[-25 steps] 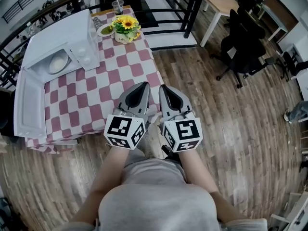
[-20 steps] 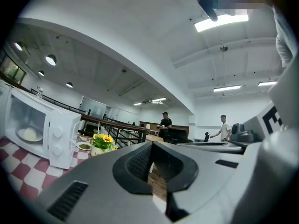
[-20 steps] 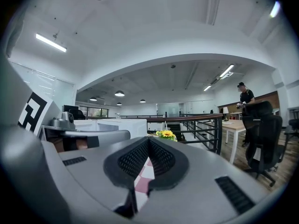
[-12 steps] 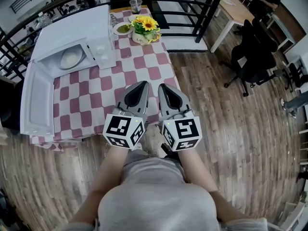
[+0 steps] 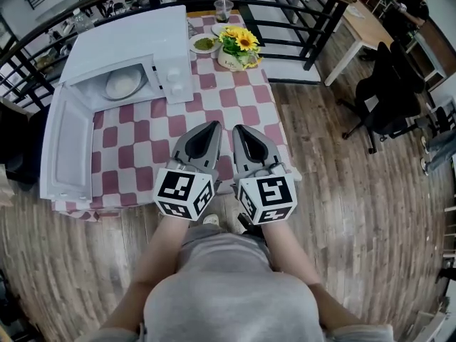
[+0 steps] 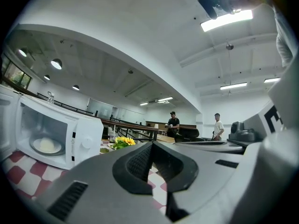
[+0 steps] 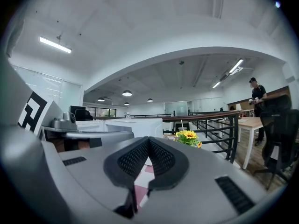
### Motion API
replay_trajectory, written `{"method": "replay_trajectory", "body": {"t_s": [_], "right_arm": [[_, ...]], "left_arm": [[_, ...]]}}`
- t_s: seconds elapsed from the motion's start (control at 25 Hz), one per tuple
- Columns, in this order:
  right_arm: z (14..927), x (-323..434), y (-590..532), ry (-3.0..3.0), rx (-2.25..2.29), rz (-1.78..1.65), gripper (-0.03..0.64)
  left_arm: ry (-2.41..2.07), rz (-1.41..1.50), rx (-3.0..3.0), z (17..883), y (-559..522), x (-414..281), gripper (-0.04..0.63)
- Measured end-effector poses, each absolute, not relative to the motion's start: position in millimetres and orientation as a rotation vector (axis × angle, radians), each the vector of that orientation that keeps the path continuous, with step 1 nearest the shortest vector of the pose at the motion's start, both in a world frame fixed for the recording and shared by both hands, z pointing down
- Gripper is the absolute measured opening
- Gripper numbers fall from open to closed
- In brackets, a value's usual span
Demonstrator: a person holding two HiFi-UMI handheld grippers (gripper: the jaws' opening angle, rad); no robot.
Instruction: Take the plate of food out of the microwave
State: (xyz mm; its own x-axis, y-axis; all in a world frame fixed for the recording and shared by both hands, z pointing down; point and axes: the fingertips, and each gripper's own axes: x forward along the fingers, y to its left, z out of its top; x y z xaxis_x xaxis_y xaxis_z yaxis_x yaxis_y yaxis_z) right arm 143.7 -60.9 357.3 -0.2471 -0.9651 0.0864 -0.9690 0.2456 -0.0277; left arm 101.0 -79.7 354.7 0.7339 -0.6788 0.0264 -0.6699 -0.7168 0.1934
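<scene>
**Q:** What occupies the centre of the head view?

**A:** The left gripper [image 5: 212,127] and the right gripper [image 5: 239,130], held side by side and level. Their tips lie over the near part of the table [image 5: 235,112], which carries a red-and-white checked cloth. Both point toward its far side.

**Q:** How do the jaws stand?

**A:** In the left gripper view, the two dark ribbed pads meet at their tips, with nothing between them. The right gripper view shows the same: the pads are closed tip to tip and hold nothing.

**Q:** Where is the plate of food?

**A:** It is inside the microwave [image 5: 135,41], a white unit on the far left part of the table. The door [image 5: 68,152] is swung fully open at the left side. The plate of food [image 5: 122,84] rests on the cavity floor and bears a pale mound. What the food is cannot be told at this size. Both grippers are well apart from it, with the left one on the nearer side.

**Q:** What else is on or around the table?

**A:** Right of the microwave stands a pot of sunflowers [image 5: 239,45]. A small dish of something green [image 5: 204,44] sits just beside it, and a lidded cup with a straw [image 5: 224,7] stands behind. A black railing [image 5: 285,16] runs along the far edge of the table. To the right are a wooden floor [image 5: 342,191] and a black office chair [image 5: 388,98]. A person in dark clothing [image 5: 413,2] is beside a pale desk at the upper right.
</scene>
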Motion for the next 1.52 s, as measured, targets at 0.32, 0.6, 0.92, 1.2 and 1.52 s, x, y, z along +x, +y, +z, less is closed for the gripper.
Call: {"method": "replay_trajectory", "body": {"t_s": [0.32,0.6,0.92,1.2,1.52], "right_arm": [[359.1,115.1,-80.4,-2.489,1.792,0.096,0.025],[359.5,101.4,-92.4,-2.536,1.72,0.095,0.025],[358.8,83.6,-112.5,-2.623,1.574,0.107,0.025],[357.0,73.9,-126.4,-2.69,1.443,0.117,0.025],[356.8,71.9,-139.3,-2.742,1.4,0.131,0.025]], "left_arm": [[-1.193,-0.113,2.664,357.9,-105.4,66.3,0.002],[-1.283,-0.125,2.616,357.4,-117.6,45.4,0.002],[-1.402,-0.108,2.554,357.9,-129.9,32.2,0.002],[-1.519,-0.135,2.473,352.9,-147.8,21.0,0.002],[-1.582,-0.153,2.438,349.8,-159.3,18.3,0.002]]}}
